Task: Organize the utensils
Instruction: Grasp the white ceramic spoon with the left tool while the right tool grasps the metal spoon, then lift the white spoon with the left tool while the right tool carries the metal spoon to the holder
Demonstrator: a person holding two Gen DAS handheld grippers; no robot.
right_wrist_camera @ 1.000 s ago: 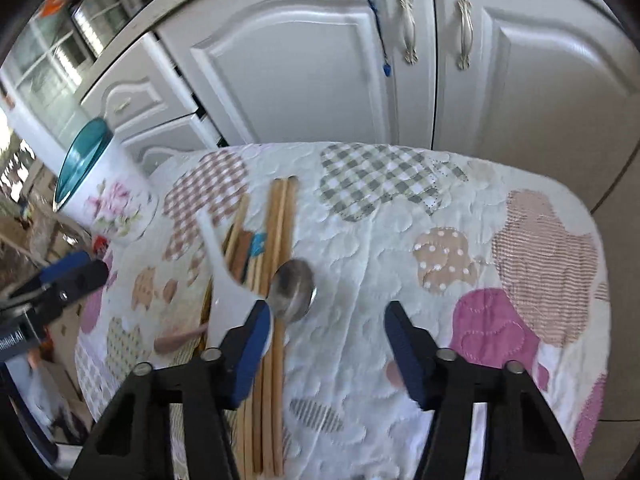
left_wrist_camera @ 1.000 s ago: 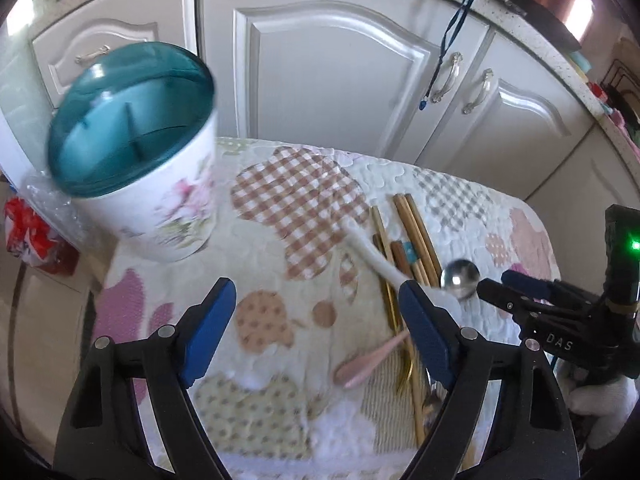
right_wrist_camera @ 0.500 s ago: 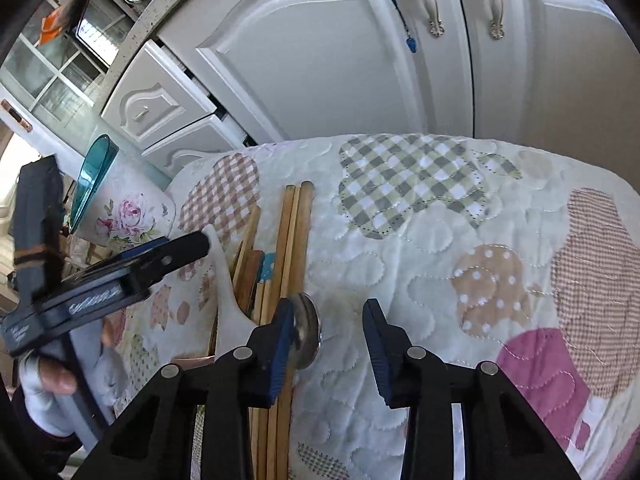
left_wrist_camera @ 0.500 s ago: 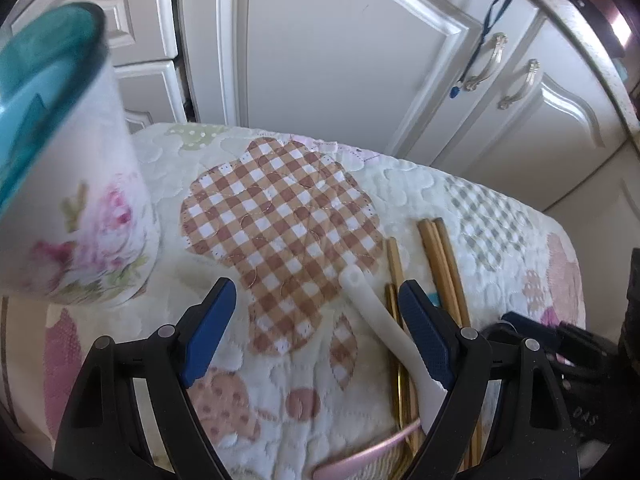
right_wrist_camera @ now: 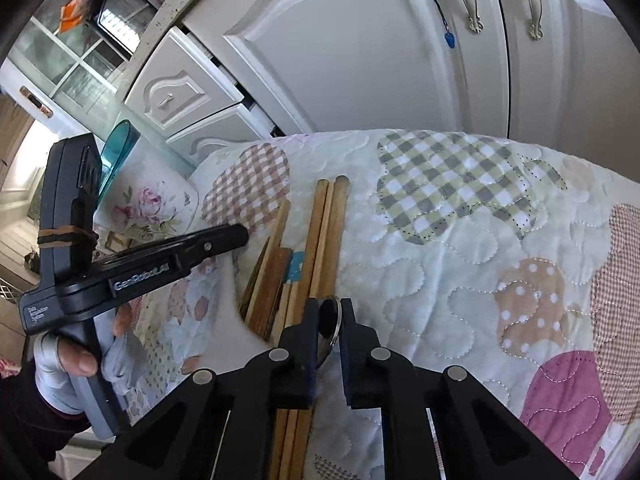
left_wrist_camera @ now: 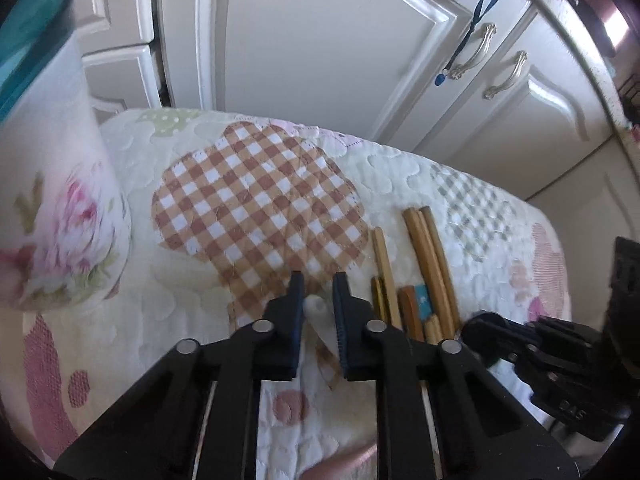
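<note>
My left gripper (left_wrist_camera: 317,286) is shut on the handle of a white spoon (left_wrist_camera: 318,312), low over the quilted cloth. My right gripper (right_wrist_camera: 329,309) is shut on the bowl of a metal spoon (right_wrist_camera: 330,328). Wooden chopsticks (left_wrist_camera: 430,252) lie beside both spoons; they also show in the right wrist view (right_wrist_camera: 320,248). A white floral utensil holder (left_wrist_camera: 52,200) with a teal rim stands at the left; it also shows in the right wrist view (right_wrist_camera: 152,200). The left gripper body (right_wrist_camera: 160,264) crosses the right wrist view.
A patchwork quilted cloth (right_wrist_camera: 480,248) covers the table. White cabinet doors (left_wrist_camera: 320,40) stand close behind the table's far edge. A pink spoon handle (left_wrist_camera: 344,464) lies near the front edge. The right gripper (left_wrist_camera: 540,352) sits at the lower right of the left view.
Both grippers came down and closed: the left around the white spoon's handle, the right around the metal spoon's bowl. The left gripper moved forward and lower.
</note>
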